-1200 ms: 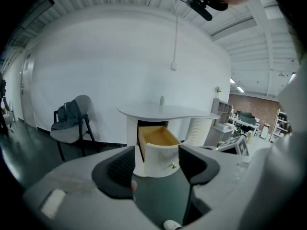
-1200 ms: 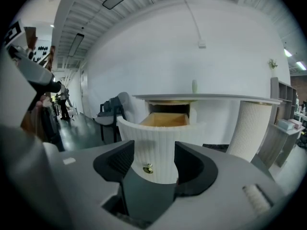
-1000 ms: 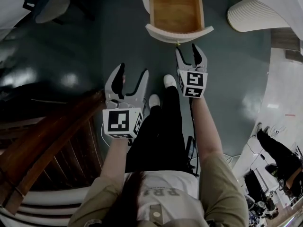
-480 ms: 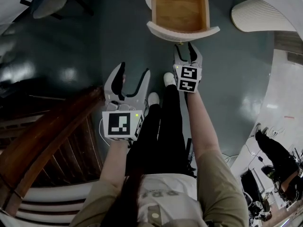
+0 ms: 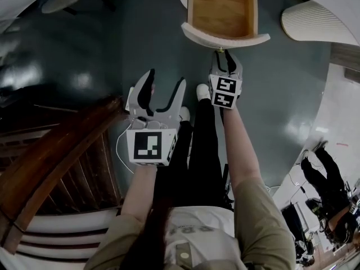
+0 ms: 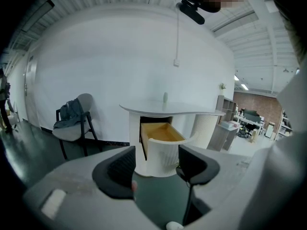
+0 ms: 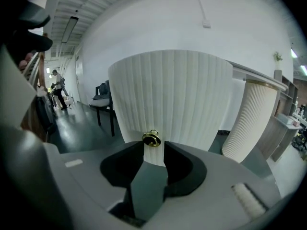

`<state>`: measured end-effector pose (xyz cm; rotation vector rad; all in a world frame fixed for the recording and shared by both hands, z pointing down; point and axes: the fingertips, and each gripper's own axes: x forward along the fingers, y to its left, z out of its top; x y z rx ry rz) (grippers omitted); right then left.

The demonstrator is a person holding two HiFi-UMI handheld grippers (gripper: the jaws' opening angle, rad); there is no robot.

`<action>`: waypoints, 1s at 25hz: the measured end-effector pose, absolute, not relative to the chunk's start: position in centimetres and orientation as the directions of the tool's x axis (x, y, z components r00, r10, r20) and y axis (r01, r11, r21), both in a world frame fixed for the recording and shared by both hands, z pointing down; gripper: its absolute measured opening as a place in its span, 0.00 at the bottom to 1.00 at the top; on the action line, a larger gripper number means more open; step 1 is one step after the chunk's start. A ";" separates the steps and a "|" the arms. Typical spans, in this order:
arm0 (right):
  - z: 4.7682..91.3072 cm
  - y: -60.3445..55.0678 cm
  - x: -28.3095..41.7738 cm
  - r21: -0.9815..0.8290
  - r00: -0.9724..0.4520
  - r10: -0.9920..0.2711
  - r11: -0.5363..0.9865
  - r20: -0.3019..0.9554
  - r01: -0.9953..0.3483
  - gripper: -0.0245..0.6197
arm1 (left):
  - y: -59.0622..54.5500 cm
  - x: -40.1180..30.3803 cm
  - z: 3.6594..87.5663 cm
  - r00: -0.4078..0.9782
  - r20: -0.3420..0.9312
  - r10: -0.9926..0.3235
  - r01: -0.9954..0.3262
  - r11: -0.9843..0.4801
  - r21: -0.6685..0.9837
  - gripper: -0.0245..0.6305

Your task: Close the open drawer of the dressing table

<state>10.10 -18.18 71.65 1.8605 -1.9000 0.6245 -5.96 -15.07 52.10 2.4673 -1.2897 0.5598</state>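
- Right now the right tongs (image 5: 225,58) (image 7: 153,148) stand slightly parted, a narrow gap between the two dark pads, and pinch nothing.
- Just ahead of their tips, level with the gap, sits the small brass knob (image 7: 151,138) (image 5: 220,50) of the drawer (image 5: 222,7) (image 7: 170,99); whether a pad touches it cannot be told.
- The drawer is pulled out of the dressing table (image 6: 168,108). Its ribbed white curved front fills the right gripper view straight ahead of the right tongs, and its wooden inside lies bare beyond them in the head view.
- The left tongs (image 5: 164,82) (image 6: 156,155) are spread wide and hold nothing, with only dark floor (image 5: 135,44) between their pads.
- They hang to the left of the right tongs and further back from the drawer, well apart from it. In the left gripper view the open drawer (image 6: 160,133) shows far ahead, between the two pads.
- A ribbed white pedestal (image 7: 249,119) (image 5: 309,21) stands ahead and to the right of the right tongs.
- A chair (image 6: 74,123) with cloth draped over its back stands far ahead and to the left of the left tongs.
- The person's white shoes (image 5: 201,93) show just behind the right tongs, between the two pairs.
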 end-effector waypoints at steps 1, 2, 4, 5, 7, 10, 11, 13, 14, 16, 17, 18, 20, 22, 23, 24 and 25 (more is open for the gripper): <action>71.6 -18.2 10.0 -0.036 -0.031 -0.819 0.012 0.574 -0.999 0.24 | -15.1 -6.0 52.1 0.517 0.470 -0.715 -0.834 -0.545 0.087 0.48; 71.6 -18.1 9.9 -0.038 -0.035 -0.820 0.016 0.572 -0.999 0.22 | -15.1 -6.0 52.2 0.513 0.472 -0.717 -0.837 -0.540 0.091 0.48; 71.7 -18.0 9.7 -0.046 -0.040 -0.821 0.017 0.570 -0.999 0.20 | -15.0 -6.0 52.5 0.514 0.474 -0.715 -0.837 -0.539 0.094 0.48; 71.7 -18.0 9.7 -0.052 -0.040 -0.822 0.013 0.568 -0.999 0.20 | -15.0 -6.0 52.7 0.515 0.475 -0.714 -0.836 -0.540 0.095 0.48; 71.6 -18.0 9.7 -0.060 -0.037 -0.825 0.003 0.564 -0.998 0.19 | -15.0 -6.1 52.8 0.508 0.482 -0.714 -0.842 -0.530 0.102 0.48; 71.7 -18.0 9.8 -0.065 -0.033 -0.825 -0.004 0.563 -0.998 0.19 | -15.0 -6.3 53.0 0.499 0.489 -0.716 -0.847 -0.522 0.099 0.48; 71.8 -17.9 9.8 -0.069 -0.032 -0.824 -0.009 0.565 -0.998 0.19 | -15.1 -6.3 53.1 0.496 0.489 -0.717 -0.849 -0.519 0.100 0.48; 71.8 -17.9 9.8 -0.074 -0.029 -0.825 -0.016 0.564 -0.997 0.19 | -15.2 -6.4 53.4 0.496 0.485 -0.720 -0.852 -0.513 0.109 0.48; 71.7 -18.0 9.8 -0.075 -0.028 -0.827 -0.018 0.562 -0.997 0.19 | -15.3 -6.3 53.5 0.499 0.481 -0.721 -0.852 -0.511 0.117 0.48; 71.7 -18.0 9.8 -0.073 -0.029 -0.828 -0.014 0.560 -0.997 0.19 | -15.4 -6.3 53.5 0.500 0.476 -0.724 -0.855 -0.502 0.135 0.48; 71.7 -18.0 9.8 -0.072 -0.031 -0.828 -0.011 0.560 -0.997 0.19 | -15.4 -6.3 53.5 0.498 0.476 -0.725 -0.856 -0.498 0.137 0.48; 71.7 -17.9 9.9 -0.070 -0.033 -0.827 -0.007 0.561 -0.997 0.19 | -15.5 -6.3 53.6 0.496 0.477 -0.725 -0.857 -0.497 0.135 0.48; 71.8 -17.9 9.9 -0.068 -0.037 -0.827 -0.001 0.562 -0.998 0.19 | -15.5 -6.3 53.7 0.493 0.480 -0.726 -0.858 -0.498 0.128 0.48; 71.8 -18.0 9.9 -0.069 -0.039 -0.827 0.000 0.561 -0.998 0.19 | -15.6 -6.4 53.9 0.488 0.480 -0.729 -0.861 -0.494 0.124 0.48; 71.8 -18.1 9.9 -0.070 -0.040 -0.827 0.000 0.561 -0.998 0.19 | -15.6 -6.4 54.0 0.484 0.481 -0.731 -0.863 -0.489 0.126 0.48; 71.8 -18.2 9.9 -0.072 -0.040 -0.827 -0.001 0.561 -0.997 0.19 | -15.5 -6.5 54.1 0.481 0.482 -0.732 -0.866 -0.483 0.130 0.48; 71.8 -18.2 9.9 -0.074 -0.040 -0.827 -0.002 0.561 -0.997 0.19 | -15.5 -6.5 54.3 0.478 0.485 -0.732 -0.868 -0.480 0.132 0.48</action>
